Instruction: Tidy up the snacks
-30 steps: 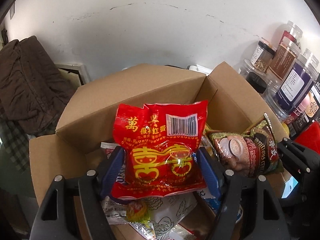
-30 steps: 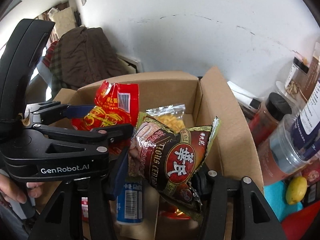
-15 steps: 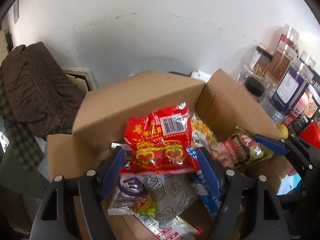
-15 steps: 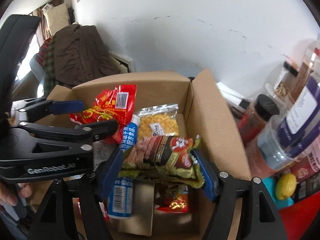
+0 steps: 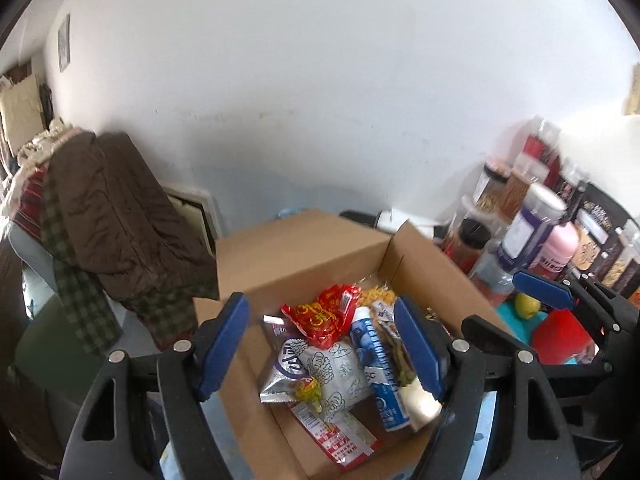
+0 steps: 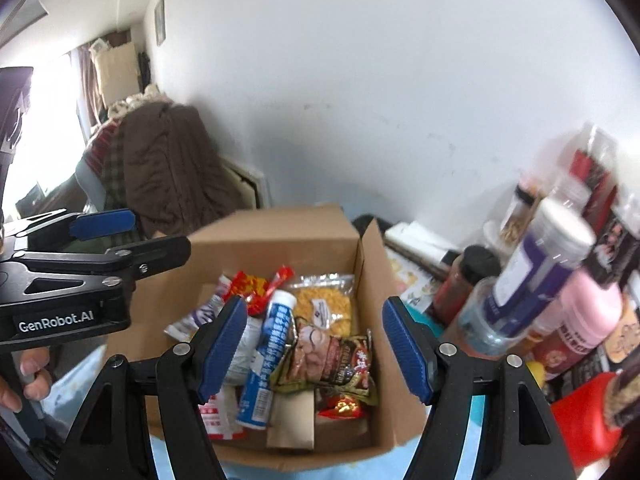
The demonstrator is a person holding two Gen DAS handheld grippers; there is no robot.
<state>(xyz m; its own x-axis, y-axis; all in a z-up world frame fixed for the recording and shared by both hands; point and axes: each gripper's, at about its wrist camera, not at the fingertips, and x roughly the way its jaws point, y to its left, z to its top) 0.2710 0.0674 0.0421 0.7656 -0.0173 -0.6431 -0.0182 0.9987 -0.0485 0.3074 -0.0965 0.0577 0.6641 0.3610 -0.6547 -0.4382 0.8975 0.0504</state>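
Observation:
An open cardboard box point(image 5: 304, 256) point(image 6: 272, 240) holds several snacks. The red packet point(image 5: 324, 316) point(image 6: 252, 286) lies at the back of the pile. The brown cereal packet point(image 6: 332, 360) lies at the right, next to a blue tube point(image 5: 376, 364) point(image 6: 268, 356) and a clear bag of yellow snacks point(image 6: 324, 304). My left gripper point(image 5: 320, 344) is open and empty, raised above the box. My right gripper point(image 6: 314, 344) is open and empty above the box too.
Jars and bottles point(image 5: 532, 232) point(image 6: 552, 264) crowd the right side, with a red object point(image 5: 560, 336) and a yellow fruit point(image 5: 526, 305) on a blue mat. A chair draped with brown clothes point(image 5: 112, 224) stands at the left by the white wall.
Both grippers let go of their packets, the red one and the brown cereal one, which now lie in the box. Both grippers have pulled up and back, open.

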